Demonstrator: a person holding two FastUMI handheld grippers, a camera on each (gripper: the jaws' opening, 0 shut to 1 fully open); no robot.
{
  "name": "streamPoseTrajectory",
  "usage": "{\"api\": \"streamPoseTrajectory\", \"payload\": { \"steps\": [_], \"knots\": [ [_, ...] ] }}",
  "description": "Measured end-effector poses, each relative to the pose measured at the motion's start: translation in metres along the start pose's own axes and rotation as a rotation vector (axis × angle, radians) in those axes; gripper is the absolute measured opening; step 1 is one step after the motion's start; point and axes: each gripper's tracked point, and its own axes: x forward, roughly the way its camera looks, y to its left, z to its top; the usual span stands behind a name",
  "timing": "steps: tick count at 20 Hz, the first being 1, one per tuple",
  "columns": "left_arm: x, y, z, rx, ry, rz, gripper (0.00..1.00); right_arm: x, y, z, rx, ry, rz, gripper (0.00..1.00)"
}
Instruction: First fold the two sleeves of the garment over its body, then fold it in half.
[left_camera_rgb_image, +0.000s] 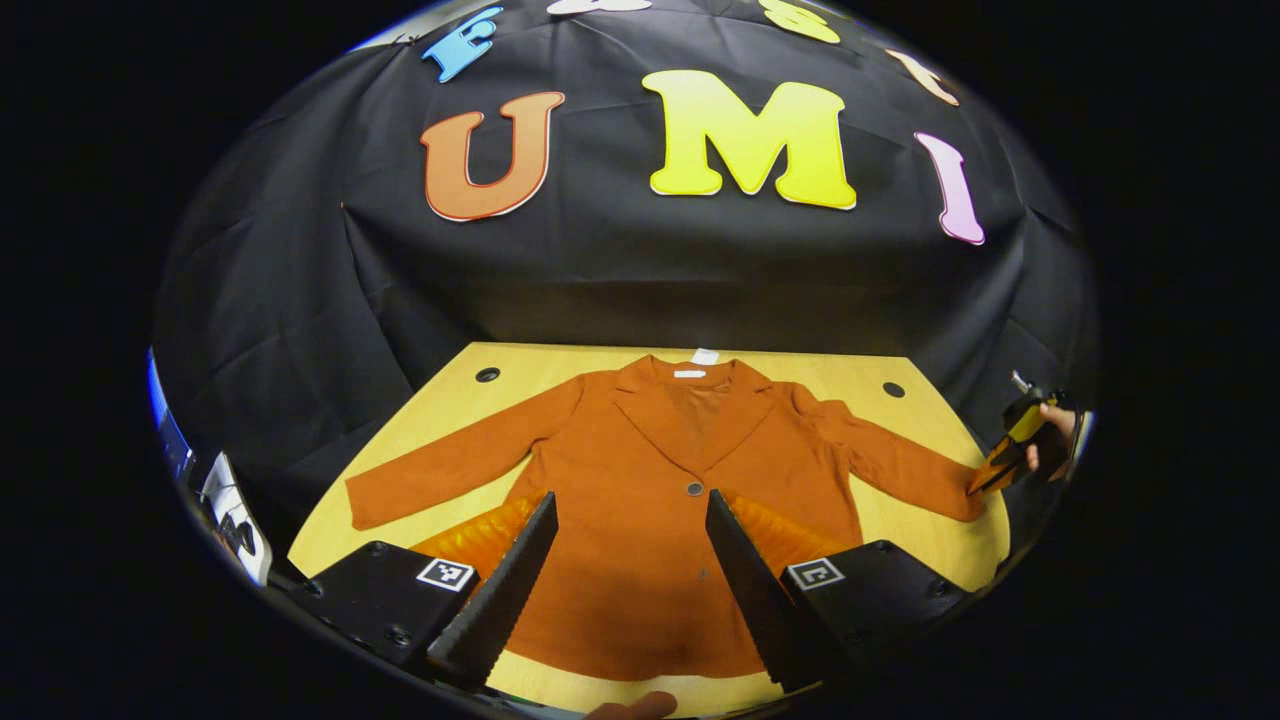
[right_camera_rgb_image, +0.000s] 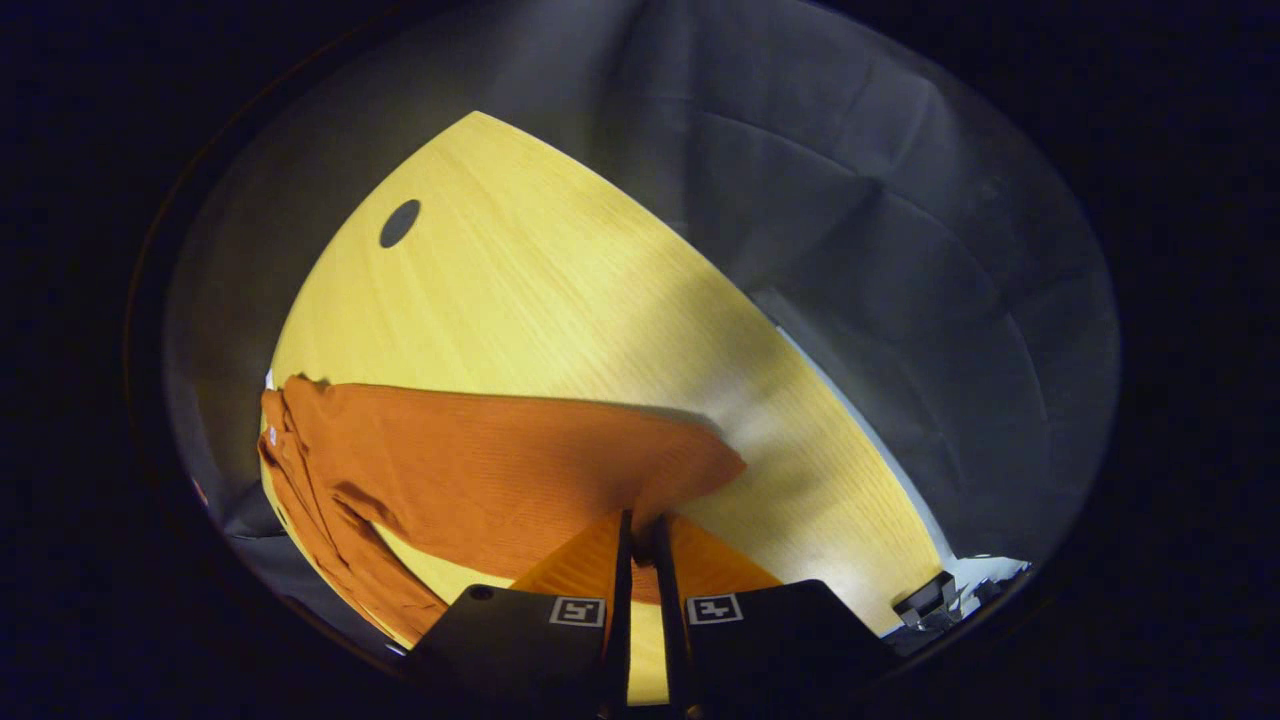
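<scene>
While the rust-orange jacket (left_camera_rgb_image: 650, 480) is lying flat and face up on the yellow wooden table (left_camera_rgb_image: 900, 375), its left sleeve (left_camera_rgb_image: 450, 465) is stretching out toward the left edge, untouched. Hovering over the near hem, the left gripper (left_camera_rgb_image: 630, 545) is holding its fingers spread wide apart. At the far right, the right gripper (right_camera_rgb_image: 640, 560) is pinching the right sleeve's cuff (right_camera_rgb_image: 690, 465) between nearly closed fingers.
</scene>
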Motion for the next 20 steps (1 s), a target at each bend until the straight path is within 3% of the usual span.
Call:
{"api": "streamPoseTrajectory", "payload": {
  "steps": [5, 10, 11, 12, 20],
  "knots": [
    [0.006, 0.035, -0.007, -0.027, 0.004, -0.001, 0.97, -0.04, 0.046, -0.005, -0.057, -0.046, 0.044, 0.15],
    [0.015, 0.069, -0.018, -0.086, 0.005, 0.0, 0.98, -0.084, 0.13, -0.019, -0.144, -0.107, 0.11, 0.15],
    [0.016, 0.076, -0.021, -0.094, 0.006, 0.003, 0.98, -0.091, 0.151, -0.024, -0.173, -0.117, 0.119, 0.11],
    [0.016, 0.084, -0.024, -0.098, 0.004, 0.006, 0.98, -0.096, 0.172, -0.033, -0.2, -0.124, 0.125, 0.15],
    [0.009, 0.17, -0.057, -0.139, 0.014, 0.058, 0.98, -0.116, 0.376, -0.132, -0.407, -0.083, 0.239, 0.15]
  ]
}}
